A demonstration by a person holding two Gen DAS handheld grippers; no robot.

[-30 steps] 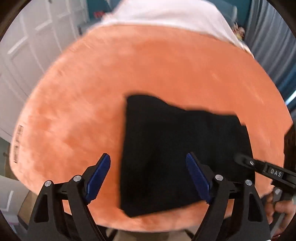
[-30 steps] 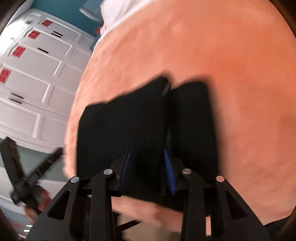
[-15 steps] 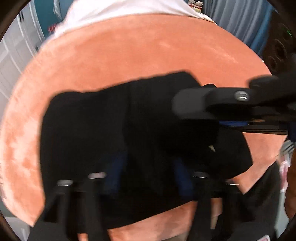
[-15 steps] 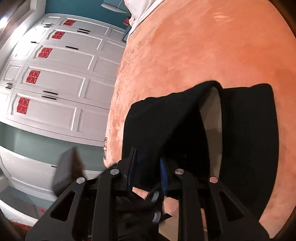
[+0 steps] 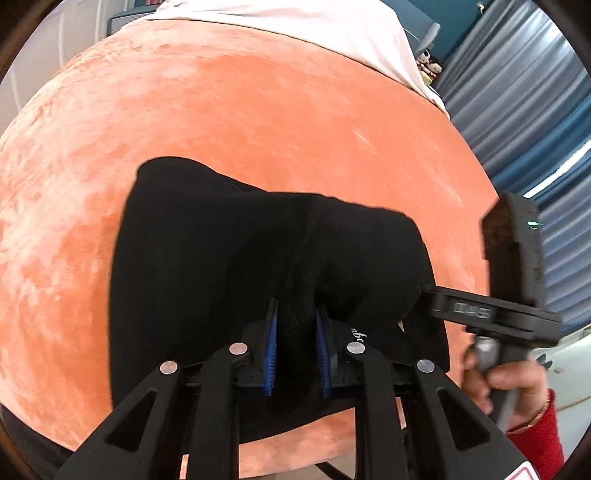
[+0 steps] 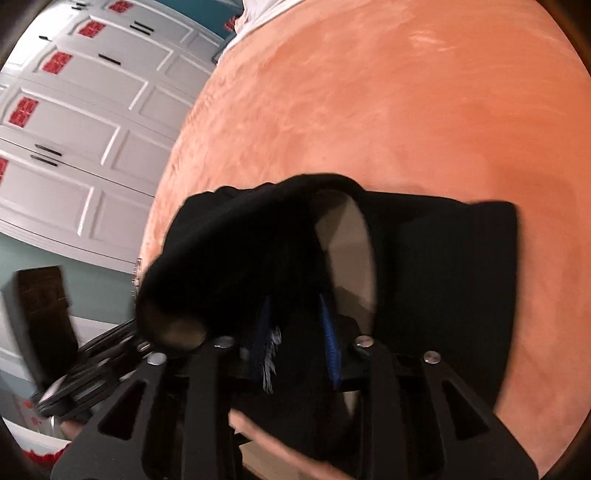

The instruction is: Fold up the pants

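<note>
The black pants [image 5: 207, 258] lie partly folded on an orange plush bedspread [image 5: 258, 122]. My left gripper [image 5: 295, 343] is shut on a raised fold of the black fabric at the near edge. In the left wrist view the right gripper [image 5: 421, 295] reaches in from the right, with its tips buried in the same lifted fold. In the right wrist view my right gripper [image 6: 299, 332] is shut on the lifted layer of the pants [image 6: 443, 258], whose pale inner side [image 6: 347, 240] shows under the raised flap.
White bedding [image 5: 295, 22] lies at the far end of the bed. Blue-grey curtains [image 5: 535, 110] hang to the right. White panelled wardrobe doors [image 6: 74, 129] stand to the left of the bed. The bed's near edge [image 5: 295, 446] lies just below the pants.
My left gripper went from open above the flat pants to shut on a fold. Both grippers have lifted the near layer, so the fabric now bunches up between them.
</note>
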